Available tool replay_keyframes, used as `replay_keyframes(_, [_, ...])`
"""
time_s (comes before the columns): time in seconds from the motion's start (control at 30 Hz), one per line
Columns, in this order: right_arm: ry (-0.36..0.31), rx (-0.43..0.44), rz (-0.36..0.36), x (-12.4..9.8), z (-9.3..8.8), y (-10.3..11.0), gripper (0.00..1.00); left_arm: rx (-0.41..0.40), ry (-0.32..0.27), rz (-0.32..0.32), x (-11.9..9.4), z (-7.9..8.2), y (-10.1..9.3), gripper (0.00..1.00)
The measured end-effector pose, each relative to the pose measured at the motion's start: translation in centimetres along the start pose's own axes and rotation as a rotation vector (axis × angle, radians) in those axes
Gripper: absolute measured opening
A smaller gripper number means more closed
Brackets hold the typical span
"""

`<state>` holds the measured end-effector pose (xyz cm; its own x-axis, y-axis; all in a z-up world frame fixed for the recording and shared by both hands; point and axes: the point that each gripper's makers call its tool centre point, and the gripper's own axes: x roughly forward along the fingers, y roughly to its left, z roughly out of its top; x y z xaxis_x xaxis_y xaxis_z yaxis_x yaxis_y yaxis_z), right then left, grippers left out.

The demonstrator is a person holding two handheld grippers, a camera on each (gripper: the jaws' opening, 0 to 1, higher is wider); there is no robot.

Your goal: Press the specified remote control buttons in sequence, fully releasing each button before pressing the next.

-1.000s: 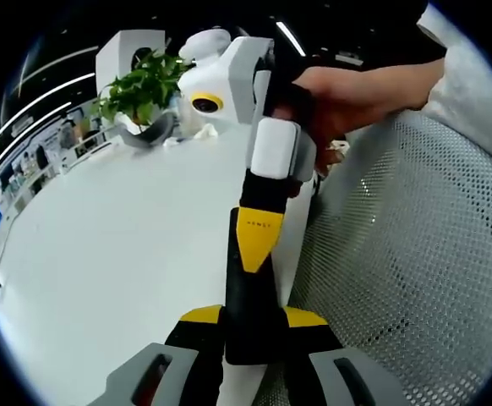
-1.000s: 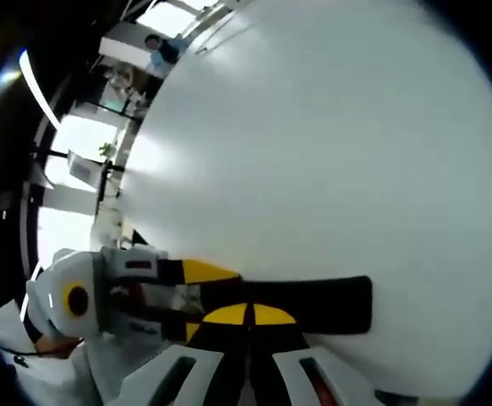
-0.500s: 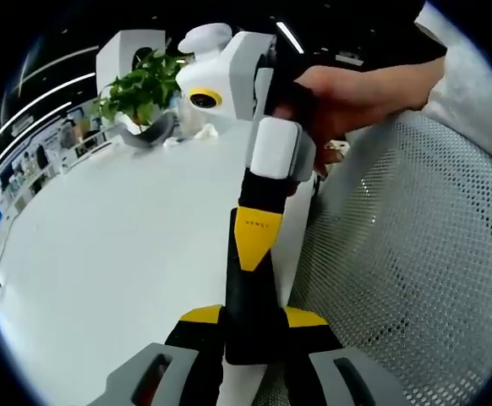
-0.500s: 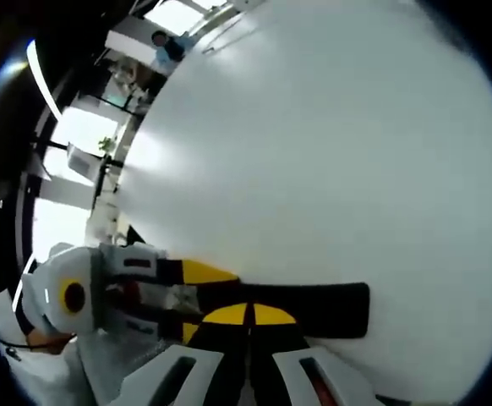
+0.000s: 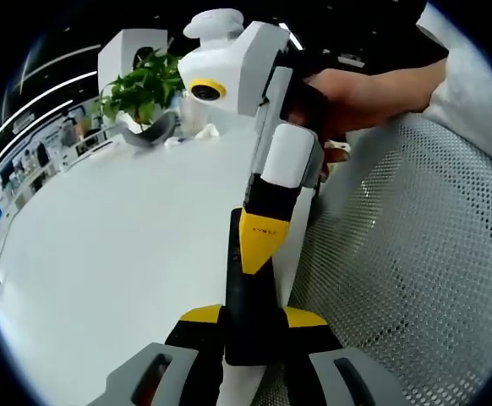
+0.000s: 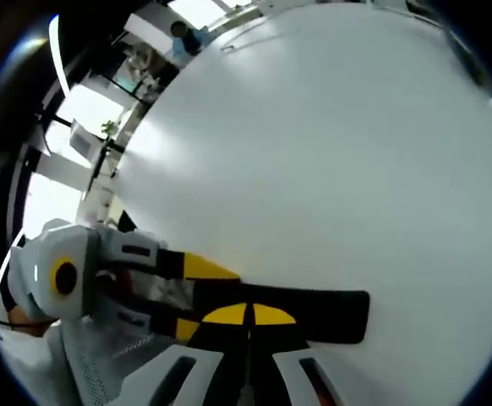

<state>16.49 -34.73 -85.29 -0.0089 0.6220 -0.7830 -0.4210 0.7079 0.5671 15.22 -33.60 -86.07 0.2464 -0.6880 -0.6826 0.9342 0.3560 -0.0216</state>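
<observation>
A broad white table (image 5: 102, 254) spread under both grippers, with a grey mesh chair (image 5: 415, 279) at its edge and a potted plant (image 5: 140, 89) far back. The black remote control (image 5: 250, 313) sat clamped between the left gripper (image 5: 250, 338) jaws (a long dark slab in the right gripper view). The right gripper (image 6: 248, 326), held by a hand (image 5: 356, 85), had its jaws together, tips against the remote.
</observation>
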Motion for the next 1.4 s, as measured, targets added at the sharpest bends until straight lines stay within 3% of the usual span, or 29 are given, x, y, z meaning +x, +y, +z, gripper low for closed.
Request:
replay_keyframes(0.4, [0.006, 0.026, 0.023, 0.01, -0.04, 0.18, 0.00, 0.003, -0.001, 0.000, -0.02, -0.04, -0.06, 0.25])
replay_keyframes(1.4, [0.003, -0.004, 0.011, 0.02, 0.08, 0.04, 0.00, 0.008, 0.000, 0.000, 0.07, 0.07, 0.02, 0.25])
